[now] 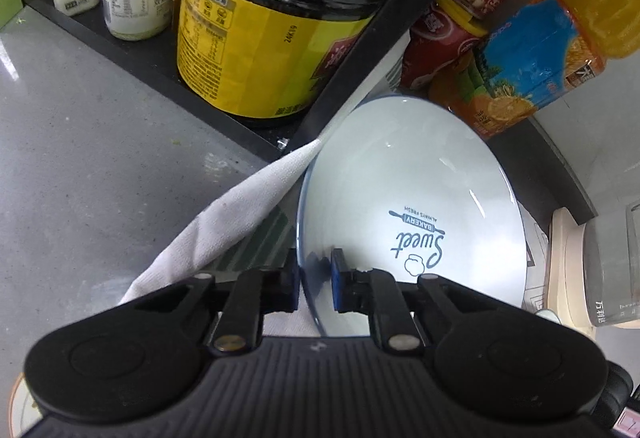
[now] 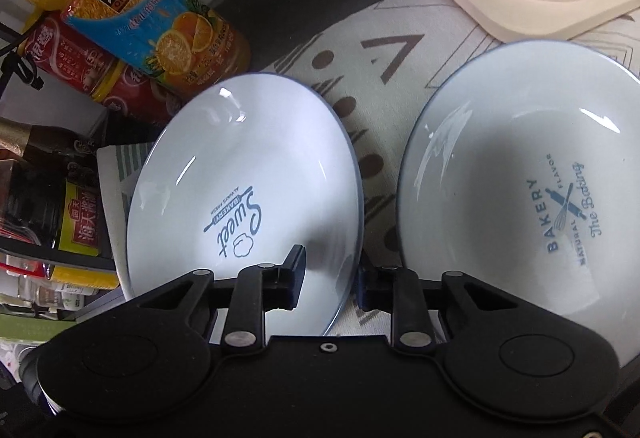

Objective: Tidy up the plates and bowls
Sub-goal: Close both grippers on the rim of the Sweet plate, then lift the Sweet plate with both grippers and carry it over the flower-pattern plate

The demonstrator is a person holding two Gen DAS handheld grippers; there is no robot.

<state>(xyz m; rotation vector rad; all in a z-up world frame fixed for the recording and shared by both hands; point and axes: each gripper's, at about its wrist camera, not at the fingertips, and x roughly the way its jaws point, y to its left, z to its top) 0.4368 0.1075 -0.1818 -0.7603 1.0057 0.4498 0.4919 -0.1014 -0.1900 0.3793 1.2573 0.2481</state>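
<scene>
Grey stone surface (image 1: 80,141) carries a patterned cloth mat (image 2: 360,49). Two white blue-rimmed "Sweet" and "Bakery" plates (image 2: 248,173) (image 2: 532,173) lie side by side there. Each plate-gripping tool straddles the "Sweet" plate's near rim: left hand-held gripper (image 1: 315,280) narrowly parted, right hand-held gripper (image 2: 331,274) wider; whether either pinches, I cannot tell.
</scene>
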